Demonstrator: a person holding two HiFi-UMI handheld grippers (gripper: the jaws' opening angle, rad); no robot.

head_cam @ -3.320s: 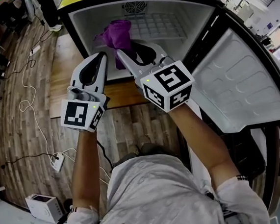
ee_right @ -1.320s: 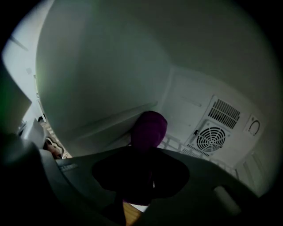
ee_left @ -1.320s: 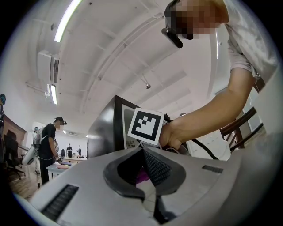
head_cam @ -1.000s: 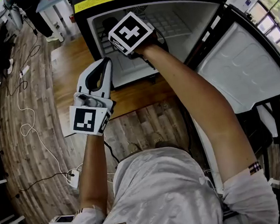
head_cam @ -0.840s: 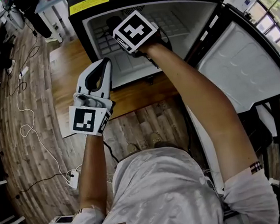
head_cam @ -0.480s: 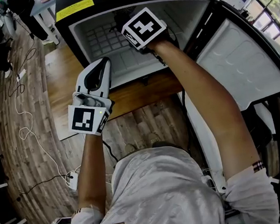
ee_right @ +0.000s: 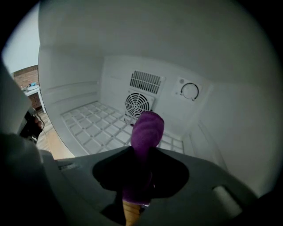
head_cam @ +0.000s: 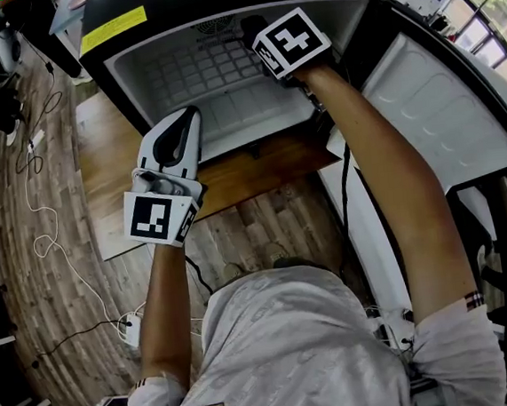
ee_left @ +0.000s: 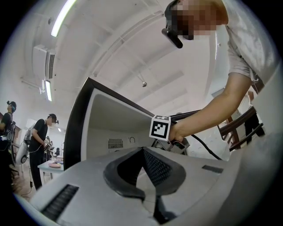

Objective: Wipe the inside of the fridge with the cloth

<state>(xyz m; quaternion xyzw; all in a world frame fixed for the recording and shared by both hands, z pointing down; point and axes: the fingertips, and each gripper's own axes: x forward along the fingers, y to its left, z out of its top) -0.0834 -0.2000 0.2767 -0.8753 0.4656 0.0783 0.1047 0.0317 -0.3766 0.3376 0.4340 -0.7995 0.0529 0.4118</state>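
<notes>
right gripper (ee_right: 140, 176) clenched on purple cloth (ee_right: 147, 130), inside fridge (head_cam: 227, 115) near its right wall, above grid floor (ee_right: 88, 128). fan grille (ee_right: 138, 104) directly behind cloth. left gripper (head_cam: 190, 116) closed, empty, outside fridge front. door (head_cam: 441, 108) open.

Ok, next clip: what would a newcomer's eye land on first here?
The purple cloth clamped in the right gripper, reaching deep into the open fridge and pointing toward the fan on the back wall. Then the left gripper, shut and empty, hanging outside by the fridge's front edge. The white door is swung wide on the right.
</notes>
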